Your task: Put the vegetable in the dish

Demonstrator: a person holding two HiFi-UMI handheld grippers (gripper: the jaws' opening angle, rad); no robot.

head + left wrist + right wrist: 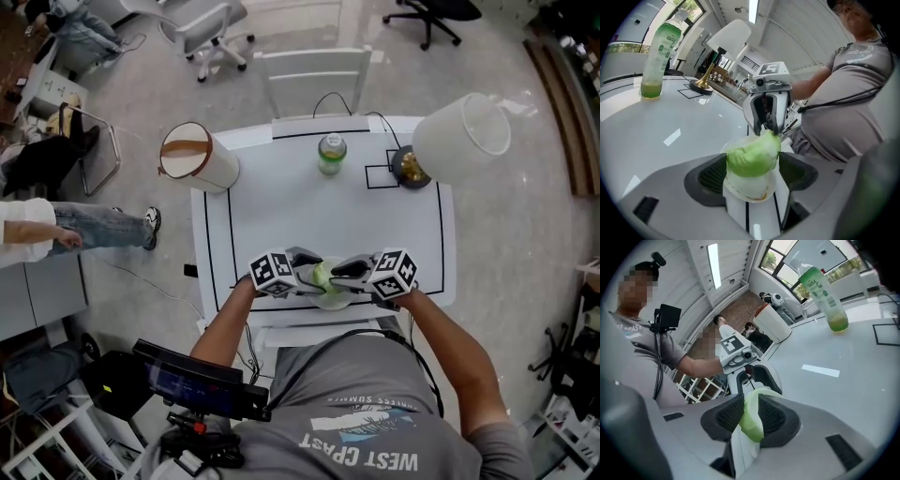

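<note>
At the far left of the white surface [309, 206] stands a white shade [199, 157] with a brown band across its opening. At the near edge, the left gripper [302, 265] reaches in from the left. Its fingers [712, 176] are set wide and press on both sides of the small white dish [747, 185], so they grip it on the surface. The green vegetable [322, 275] is over the mouth of the dish, between the two grippers. I cannot tell if it already rests in the dish. A green bottle [331, 155] stands upright at the far side, well apart from them. The right gripper [349, 270] comes from the right, and its fingers [726, 416] are closed on the vegetable's leaf. At the far right stands a lamp [410, 167] with a brass foot and a white shade.
</note>
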